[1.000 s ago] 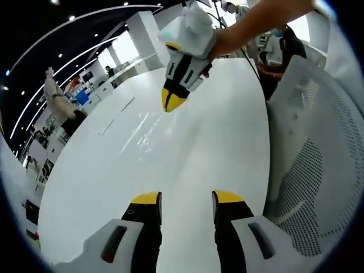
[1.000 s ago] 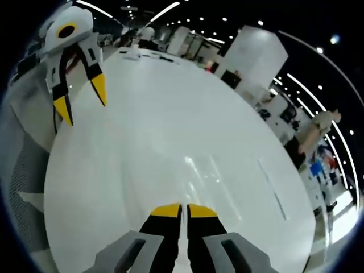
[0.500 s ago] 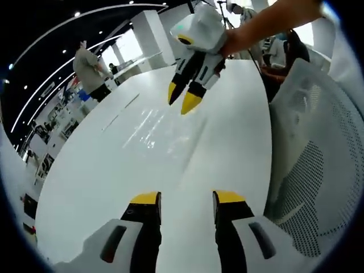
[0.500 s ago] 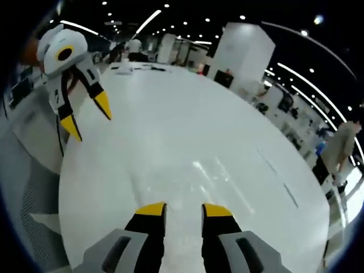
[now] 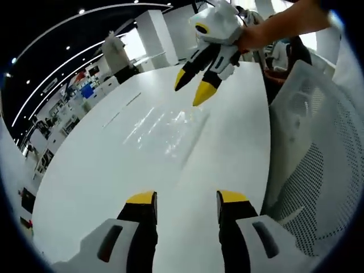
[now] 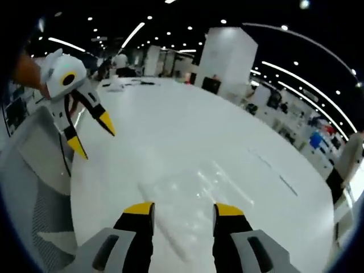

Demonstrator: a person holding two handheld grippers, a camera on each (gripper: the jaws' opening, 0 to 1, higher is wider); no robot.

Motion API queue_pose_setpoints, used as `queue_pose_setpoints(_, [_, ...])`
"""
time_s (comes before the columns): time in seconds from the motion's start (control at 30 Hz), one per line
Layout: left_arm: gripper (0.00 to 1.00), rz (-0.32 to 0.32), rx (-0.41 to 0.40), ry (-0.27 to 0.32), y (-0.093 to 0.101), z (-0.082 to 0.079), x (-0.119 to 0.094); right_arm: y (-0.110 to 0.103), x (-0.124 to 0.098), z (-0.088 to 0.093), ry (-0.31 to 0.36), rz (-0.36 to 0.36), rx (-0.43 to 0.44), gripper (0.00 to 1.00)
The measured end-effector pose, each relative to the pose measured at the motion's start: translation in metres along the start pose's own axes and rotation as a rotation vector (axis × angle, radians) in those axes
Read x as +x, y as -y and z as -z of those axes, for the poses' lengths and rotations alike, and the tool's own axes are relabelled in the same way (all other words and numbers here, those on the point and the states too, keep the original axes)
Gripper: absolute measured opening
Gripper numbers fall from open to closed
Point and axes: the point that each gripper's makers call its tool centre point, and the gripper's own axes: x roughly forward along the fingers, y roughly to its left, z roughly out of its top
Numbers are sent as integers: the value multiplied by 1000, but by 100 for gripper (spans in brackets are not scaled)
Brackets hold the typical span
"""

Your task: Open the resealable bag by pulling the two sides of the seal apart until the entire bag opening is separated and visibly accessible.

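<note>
A clear resealable bag (image 5: 168,131) lies flat on the white table (image 5: 85,170), visible mostly by its glossy creases. My left gripper (image 5: 186,198) hovers open near the table's edge, short of the bag, with nothing between its fingers. Beyond the bag my right gripper (image 5: 193,88) hangs above the table, held by a hand, its jaws apart. In the right gripper view the bag (image 6: 193,185) lies just ahead of my open right gripper (image 6: 183,209), with a pale strip showing between the jaws. The left gripper (image 6: 92,135) floats at the upper left, open.
A white mesh chair (image 5: 318,159) stands against the table's edge beside my left gripper, and again at the left as the chair (image 6: 34,187). The table (image 6: 170,131) stretches far back. People, desks and a white pillar (image 6: 230,57) fill the background hall.
My right gripper has gone from shut to wide open and tilted lower towards the bag. The left gripper stays open, shifted only slightly.
</note>
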Motion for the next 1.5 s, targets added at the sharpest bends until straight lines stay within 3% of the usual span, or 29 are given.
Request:
queue_pose_setpoints(0.37, [53,-28,-69,18,-3,-3,-1,1,-18,6,49,53,134,51])
queue_pose_setpoints(0.5, [56,-35,-101,30,-5,-4,-3,3,-21,6,74,72,227,60])
queue_pose_setpoints(0.8, [65,-48,-144,32,-6,0,-3,-4,-33,13,101,72,284,73])
queue_pose_setpoints(1.17, [79,-52,-223,41,-4,3,-4,-14,-41,22,110,76,310,81])
queue_pose_setpoints(1.33, [87,-53,-302,66,-1,3,-6,-18,-50,31,115,101,352,84])
queue_pose_setpoints(1.5, [92,-57,-317,55,0,8,-5,-23,-56,41,107,116,360,85])
